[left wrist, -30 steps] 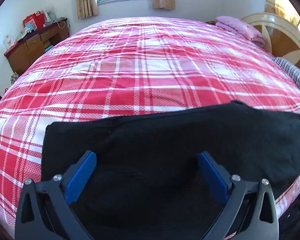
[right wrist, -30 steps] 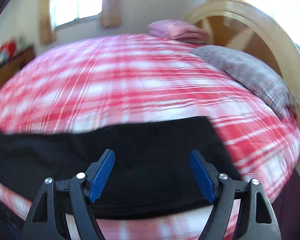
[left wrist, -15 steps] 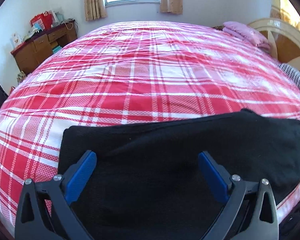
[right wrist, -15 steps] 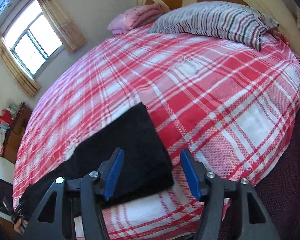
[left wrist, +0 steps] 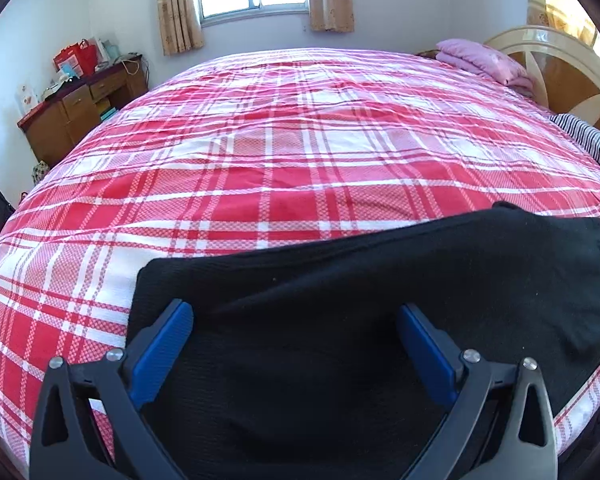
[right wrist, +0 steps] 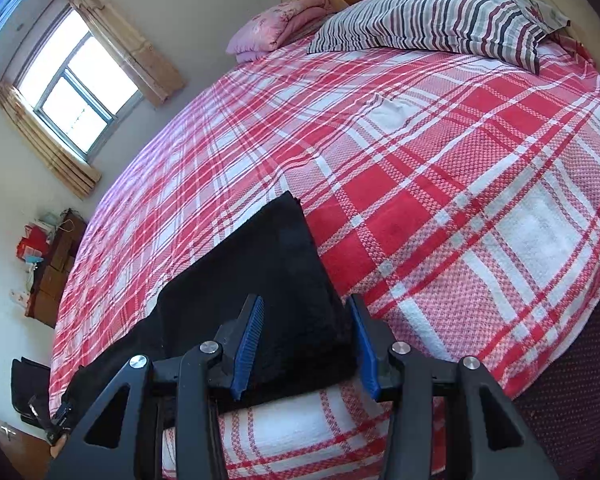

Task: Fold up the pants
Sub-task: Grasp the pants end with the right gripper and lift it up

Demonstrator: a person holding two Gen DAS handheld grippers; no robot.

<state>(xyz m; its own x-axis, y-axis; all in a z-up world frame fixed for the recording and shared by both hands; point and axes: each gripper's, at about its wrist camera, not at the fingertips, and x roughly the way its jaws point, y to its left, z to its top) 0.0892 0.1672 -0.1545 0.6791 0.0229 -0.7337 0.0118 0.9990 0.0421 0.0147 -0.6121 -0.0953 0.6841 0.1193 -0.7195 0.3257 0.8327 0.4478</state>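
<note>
Black pants (left wrist: pixel 380 300) lie flat along the near edge of the bed with the red plaid cover (left wrist: pixel 300 140). My left gripper (left wrist: pixel 294 324) is open and hovers over the pants' left end, with cloth below both blue pads. In the right wrist view the pants (right wrist: pixel 260 272) run from the lower left to a squared end. My right gripper (right wrist: pixel 306 320) is open, narrower than before, and its blue pads straddle the near right corner of that end. No cloth is pinched.
A striped pillow (right wrist: pixel 440 20) and folded pink bedding (left wrist: pixel 484 60) lie by the wooden headboard (left wrist: pixel 560 64). A wooden dresser (left wrist: pixel 80 112) stands at the left wall under clutter. The left gripper (right wrist: pixel 56 420) shows at the pants' far end.
My right gripper has swung and tilted to the pants' right end and its jaws have narrowed. My left gripper has drifted slightly right over the left end and stays open.
</note>
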